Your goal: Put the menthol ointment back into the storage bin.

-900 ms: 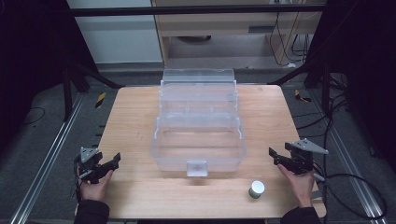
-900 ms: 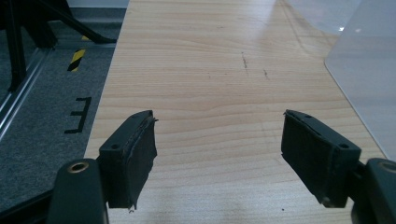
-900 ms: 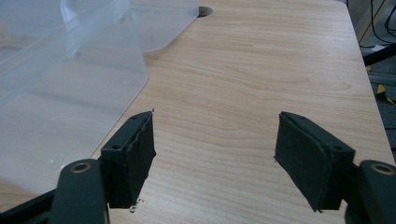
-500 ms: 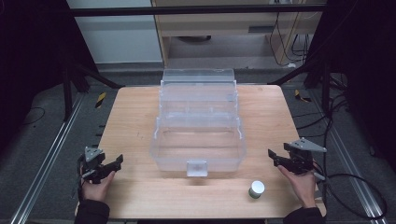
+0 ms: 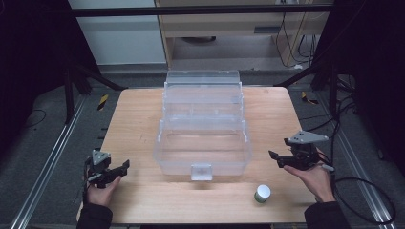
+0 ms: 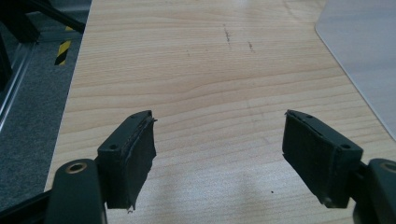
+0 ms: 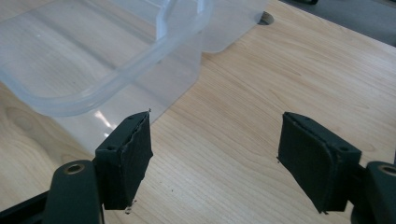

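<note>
Bench (image 5: 143, 114): light wood, set on a dark floor with metal rails along both sides.

Clear plastic box (image 5: 203, 124): the largest thing on the bench, standing at its centre. It is open and stepped, with tiers rising toward the far edge and a small latch at the middle of its near wall. In the right tool view, a rounded corner of the box (image 7: 93, 60) sits at upper left, beyond the jaws and not between them. In the left tool view, a pale edge of the box (image 6: 364, 51) shows at far right, well apart from the jaws.

Right tool (image 5: 279, 158): held in the person's right hand near the right edge of the bench, level with the near right corner of the box and pointing toward it, but apart from it. Jaws stand wide apart with bare wood between the pads (image 7: 135, 154); nothing gripped.

Left tool (image 5: 119, 169): held in the left hand at the near left corner of the bench, well apart from the box. Jaws spread wide, bare wood between the pads (image 6: 135, 158); nothing gripped.

Small round container (image 5: 261, 193): green sides, white top, upright on the bench near the front edge, just in front of and to the left of the right hand, touching neither tool.
</note>
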Demonstrator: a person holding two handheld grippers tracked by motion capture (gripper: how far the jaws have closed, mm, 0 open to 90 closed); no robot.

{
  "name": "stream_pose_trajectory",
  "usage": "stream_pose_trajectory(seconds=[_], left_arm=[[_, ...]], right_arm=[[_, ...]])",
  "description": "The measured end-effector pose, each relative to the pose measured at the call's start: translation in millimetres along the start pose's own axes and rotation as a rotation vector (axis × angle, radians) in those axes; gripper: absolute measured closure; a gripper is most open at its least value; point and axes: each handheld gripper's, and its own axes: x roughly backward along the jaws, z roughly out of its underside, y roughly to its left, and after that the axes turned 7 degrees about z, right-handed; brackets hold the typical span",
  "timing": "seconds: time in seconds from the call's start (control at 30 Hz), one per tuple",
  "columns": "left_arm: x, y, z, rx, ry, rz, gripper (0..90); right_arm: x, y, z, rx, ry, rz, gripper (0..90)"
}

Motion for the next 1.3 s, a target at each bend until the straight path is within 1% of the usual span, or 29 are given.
stream_pose_trajectory(seconds=[0.1, 0.2, 0.23, 0.27, 0.33, 0.4, 0.57, 0.6, 0.73, 0.87, 0.97, 1.07, 1.1, 1.3], left_arm=[[-0.5, 0.2, 0.1, -0.001, 0.006, 0.006, 25.1], [-0.8, -0.4, -0.1, -0.006, 0.009, 0.008, 25.4], [-0.9, -0.8, -0.2, -0.009, 0.011, 0.009, 25.5], [-1.0, -1.2, -0.3, -0.01, 0.011, 0.008, 25.5], [-1.2, -1.7, -0.4, -0.011, 0.012, 0.009, 25.6], [-1.3, -1.9, -0.4, -0.011, 0.012, 0.007, 25.6], [-1.6, -2.0, -0.3, -0.012, 0.015, 0.007, 25.6], [-1.7, -2.1, -0.3, -0.013, 0.016, 0.009, 25.6], [-2.0, -2.3, -0.2, -0.014, 0.019, 0.013, 25.8], [-2.1, -2.7, 0.0, -0.015, 0.022, 0.013, 26.0], [-2.4, -2.5, -0.2, -0.014, 0.024, 0.013, 26.1], [-2.9, -2.6, -0.2, -0.015, 0.027, 0.014, 26.1], [-3.0, -2.7, -0.1, -0.017, 0.028, 0.014, 26.1], [-3.7, -3.2, -0.1, -0.02, 0.031, 0.017, 26.2]], right_arm=[[1.7, 0.8, -6.7, 0.02, 0.022, -0.029, 26.1], [3.1, 2.9, -13.1, 0.07, 0.051, -0.058, 26.3], [3.2, 3.3, -13.9, 0.077, 0.055, -0.064, 26.4], [3.9, 4.2, -15.9, 0.099, 0.061, -0.073, 26.5], [4.5, 5.5, -18.4, 0.117, 0.069, -0.094, 26.4], [5.1, 7.2, -20.5, 0.132, 0.083, -0.11, 26.4], [7.7, 12.9, -24.5, 0.193, 0.125, -0.148, 26.1], [8.2, 14.2, -25.5, 0.213, 0.134, -0.157, 26.0], [9.5, 18.9, -28.6, 0.266, 0.165, -0.184, 25.0], [11.5, 24.1, -31.6, 0.31, 0.192, -0.225, 24.9], [13.6, 28.4, -34.1, 0.357, 0.217, -0.252, 24.8], [14.2, 30.2, -34.8, 0.372, 0.228, -0.267, 24.7], [14.5, 34.0, -35.3, 0.397, 0.254, -0.287, 24.7], [15.2, 40.4, -36.3, 0.444, 0.298, -0.322, 24.8]])
